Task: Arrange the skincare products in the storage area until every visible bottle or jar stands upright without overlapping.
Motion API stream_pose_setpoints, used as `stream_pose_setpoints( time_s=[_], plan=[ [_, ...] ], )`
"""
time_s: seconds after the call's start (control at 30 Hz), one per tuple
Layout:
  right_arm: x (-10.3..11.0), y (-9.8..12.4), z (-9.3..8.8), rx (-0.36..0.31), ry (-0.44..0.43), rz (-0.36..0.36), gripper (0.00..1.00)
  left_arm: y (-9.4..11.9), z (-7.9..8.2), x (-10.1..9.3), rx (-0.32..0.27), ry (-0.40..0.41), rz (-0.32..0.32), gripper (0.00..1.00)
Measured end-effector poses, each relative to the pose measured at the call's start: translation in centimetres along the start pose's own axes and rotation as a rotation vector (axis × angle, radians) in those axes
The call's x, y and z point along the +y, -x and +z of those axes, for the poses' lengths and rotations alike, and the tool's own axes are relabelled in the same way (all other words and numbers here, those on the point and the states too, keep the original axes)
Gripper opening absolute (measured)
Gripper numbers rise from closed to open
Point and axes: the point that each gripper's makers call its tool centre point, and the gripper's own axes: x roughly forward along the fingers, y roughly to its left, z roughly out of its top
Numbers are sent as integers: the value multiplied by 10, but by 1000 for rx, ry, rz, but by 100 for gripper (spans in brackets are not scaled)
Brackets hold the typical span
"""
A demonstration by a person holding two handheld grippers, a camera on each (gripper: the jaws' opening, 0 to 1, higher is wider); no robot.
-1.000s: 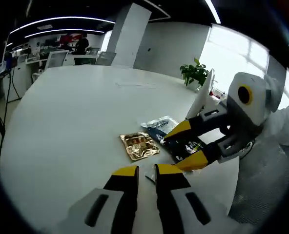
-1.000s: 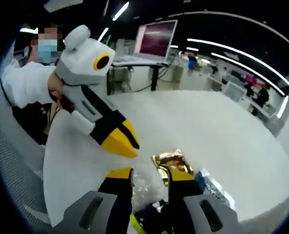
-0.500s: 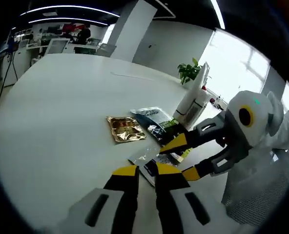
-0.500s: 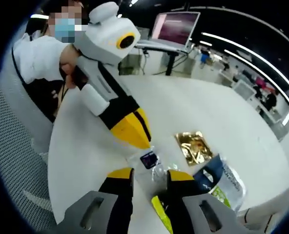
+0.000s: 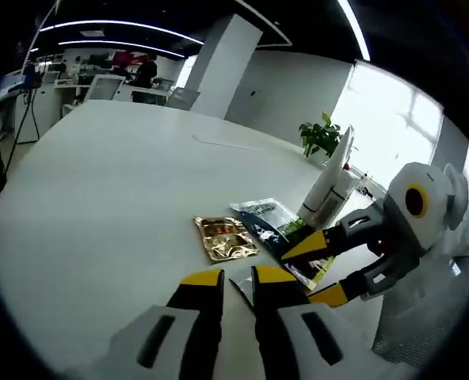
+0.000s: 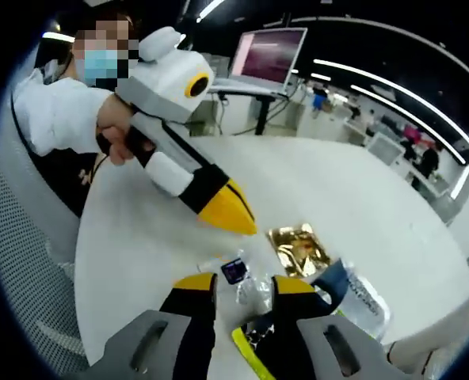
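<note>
The left gripper (image 5: 236, 279) hung over the white table (image 5: 100, 182) with its jaws a narrow gap apart and nothing between them. The right gripper (image 6: 243, 283) showed a wider gap, directly above a small clear sachet (image 6: 238, 273) lying flat on the table; whether it touched the sachet could not be told. In the left gripper view the right gripper's yellow tips stood spread just beside a dark packet with green print (image 5: 286, 233).

The task's items were flat packets, not bottles or jars: a gold foil sachet (image 5: 225, 237), the dark packet touching or overlapping its edge, and the clear sachet nearest the grippers.

In the inspector's judgement, thin slippery sachets could slide or pinch poorly, and the two grippers, working close together, could collide. No brand or writing was legible on any packet.
</note>
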Motion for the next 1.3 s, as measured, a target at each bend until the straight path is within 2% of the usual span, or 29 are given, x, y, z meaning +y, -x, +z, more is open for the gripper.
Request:
stream_pose_setpoints(
  time_s=[0.1,0.23,0.3,0.5,0.67,0.83,0.93,1.07,1.1,1.17,1.23,1.3],
  plan=[
    [-1,7,6,-20,-11,-6,20,-10,4,3,-18,82,-4,11],
    [-2,24,11,-43,-21,-21,20,-23,-5,3,19,57,1,11],
    [-5,35,12,-53,-41,-39,20,-24,-10,-5,33,57,-9,11],
    [-15,63,13,-68,-52,-102,21,-27,-11,-8,42,54,-15,11],
    [-23,87,18,-93,-98,-144,24,-25,-11,-4,52,48,-7,11],
    [-34,115,12,-107,-208,-210,32,-6,-5,-9,50,-2,16,15],
    [-40,131,6,-112,-259,-266,37,9,0,-21,37,-75,20,16],
    [-43,150,0,-124,-339,-310,48,27,4,-39,35,-81,21,25],
    [-44,155,-7,-118,-359,-321,50,33,5,-44,40,-133,12,25],
    [-46,163,-14,-100,-386,-340,52,43,9,-51,42,-172,22,24],
    [-48,171,-17,-101,-385,-356,54,53,15,-59,34,-215,20,30],
    [-51,179,-18,-105,-391,-374,58,63,24,-64,17,-261,33,41]
  ],
)
